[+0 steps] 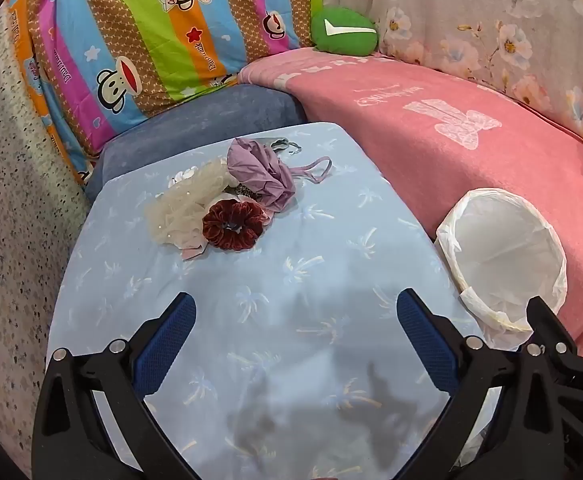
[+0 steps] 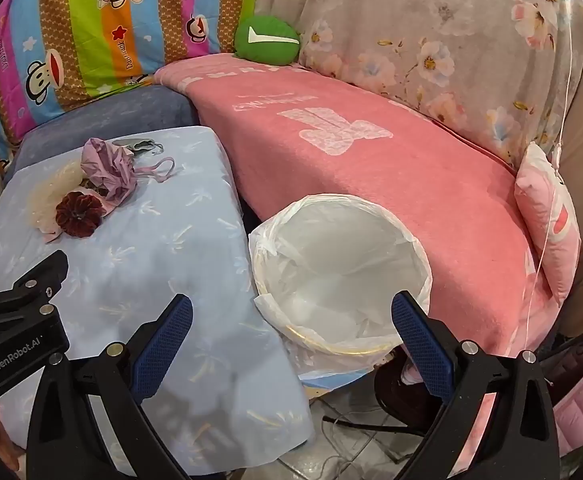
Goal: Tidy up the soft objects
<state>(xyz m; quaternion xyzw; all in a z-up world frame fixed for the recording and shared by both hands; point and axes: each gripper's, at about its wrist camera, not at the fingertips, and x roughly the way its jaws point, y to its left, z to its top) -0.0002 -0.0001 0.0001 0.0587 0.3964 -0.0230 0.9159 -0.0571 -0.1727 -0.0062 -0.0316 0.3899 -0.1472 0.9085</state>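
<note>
While both tools hang unloaded above the light-blue cloth [image 1: 291, 264], the soft objects lie in one heap on that cloth, on the side away from the grippers; the heap is the landmark for all that follows. Left gripper [image 1: 295, 334]: jaws spread wide, nothing between them, aimed down at bare cloth short of the heap. Right gripper [image 2: 291, 334]: jaws likewise spread wide and empty, standing over the near rim of the lined bin [image 2: 421, 264].

Heap contents: a dark red velvet scrunchie [image 1: 233, 225] on the near edge; a cream mesh piece [image 1: 179, 210] touching it on the left; a crumpled lilac fabric piece [image 1: 261, 172] behind it, with a thin strap trailing right.

Probable step: the first pick, destination judged to be the bin. Recommended method: take the scrunchie first, since it lies nearest and on top; bring the left jaws down astride its ring; close on the velvet only, clear of the mesh; lift straight up before carrying right, so neighbouring pieces do not drag.

Clearances: bare cloth lies open between heap and grippers; the bin stands well right of the heap, just off the cloth's right edge, against the pink blanket [image 1: 471, 152]; the cloth's left edge drops to speckled floor [image 1: 7, 200]; cushions rise behind the heap.
</note>
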